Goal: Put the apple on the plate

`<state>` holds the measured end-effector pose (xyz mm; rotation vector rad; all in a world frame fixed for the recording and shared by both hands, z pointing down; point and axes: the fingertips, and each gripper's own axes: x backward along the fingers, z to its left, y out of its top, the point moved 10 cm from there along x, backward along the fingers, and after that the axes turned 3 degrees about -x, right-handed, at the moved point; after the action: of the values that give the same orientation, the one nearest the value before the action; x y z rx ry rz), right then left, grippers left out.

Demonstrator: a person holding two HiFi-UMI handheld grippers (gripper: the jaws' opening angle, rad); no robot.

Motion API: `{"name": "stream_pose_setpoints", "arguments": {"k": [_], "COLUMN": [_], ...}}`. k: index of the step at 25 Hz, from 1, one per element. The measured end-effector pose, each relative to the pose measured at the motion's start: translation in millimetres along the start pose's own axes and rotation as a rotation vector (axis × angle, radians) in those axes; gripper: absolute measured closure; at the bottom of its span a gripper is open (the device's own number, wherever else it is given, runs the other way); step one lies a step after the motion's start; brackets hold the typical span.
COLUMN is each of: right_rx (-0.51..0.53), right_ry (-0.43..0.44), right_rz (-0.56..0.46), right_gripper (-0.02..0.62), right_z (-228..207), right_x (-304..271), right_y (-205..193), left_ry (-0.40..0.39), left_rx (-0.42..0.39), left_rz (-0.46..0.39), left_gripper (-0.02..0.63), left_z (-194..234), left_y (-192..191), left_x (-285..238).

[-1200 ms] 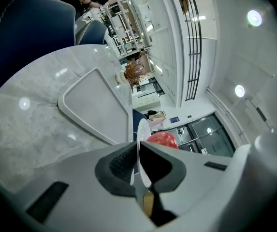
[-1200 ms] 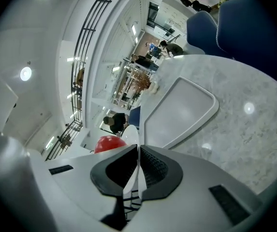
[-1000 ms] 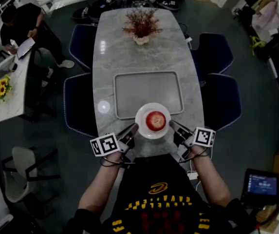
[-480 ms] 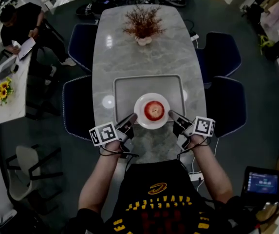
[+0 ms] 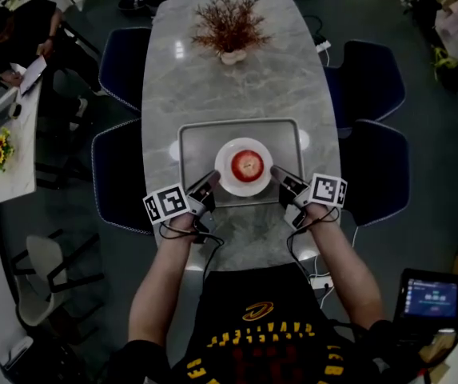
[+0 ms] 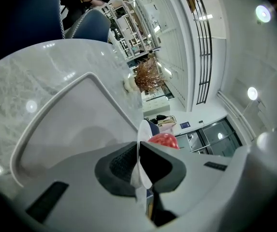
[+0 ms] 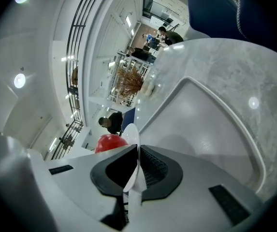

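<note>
A red apple [image 5: 246, 166] lies on a white plate [image 5: 225, 177], held above a grey tray [image 5: 199, 144]. My left gripper [image 5: 213, 180] is shut on the plate's left rim. My right gripper [image 5: 276, 172] is shut on its right rim. In the left gripper view the plate [image 6: 142, 144] shows edge-on between the jaws, with the apple [image 6: 163, 140] just behind. The right gripper view shows the plate [image 7: 133, 151] edge-on in the jaws, the apple [image 7: 110, 142] to its left and the tray [image 7: 211, 124] below.
The tray lies on a long marble table [image 5: 236, 86]. A dried-plant vase [image 5: 230, 30] stands at the far end. Dark blue chairs [image 5: 115, 174] flank both sides. A person [image 5: 21, 38] sits at another table at the far left.
Both grippers have carried the plate with the apple away from the table's near edge, to a spot over the tray. Their grip on the rim is unchanged.
</note>
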<state>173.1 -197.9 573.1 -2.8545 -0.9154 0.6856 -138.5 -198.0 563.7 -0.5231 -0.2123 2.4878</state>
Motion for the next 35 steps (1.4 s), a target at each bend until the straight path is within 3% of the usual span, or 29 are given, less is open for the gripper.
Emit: {"name": "stream_pose_setpoints", "arguments": {"k": [6, 18, 27, 35], "right_rx": [-0.013, 0.028, 0.063, 0.085], "right_ry": [-0.016, -0.051, -0.131, -0.174], "right_rz": [0.017, 0.06, 0.095, 0.105], "right_gripper": [0.566, 0.566, 0.566, 0.566], "right_z": [-18.2, -45.2, -49.7, -48.3], "right_x": [-23.3, -56.5, -62.8, -65.1], "right_y": [14.5, 28.9, 29.6, 28.8], "left_ry": [0.032, 0.114, 0.182, 0.237], "left_rx": [0.03, 0.002, 0.011, -0.045], "left_rz": [0.005, 0.074, 0.095, 0.122], "left_gripper": [0.584, 0.584, 0.584, 0.583], "left_z": [23.7, 56.7, 65.1, 61.7], "left_y": [6.1, 21.3, 17.0, 19.4], "left_x": [-20.3, -47.7, -53.8, -57.1]}}
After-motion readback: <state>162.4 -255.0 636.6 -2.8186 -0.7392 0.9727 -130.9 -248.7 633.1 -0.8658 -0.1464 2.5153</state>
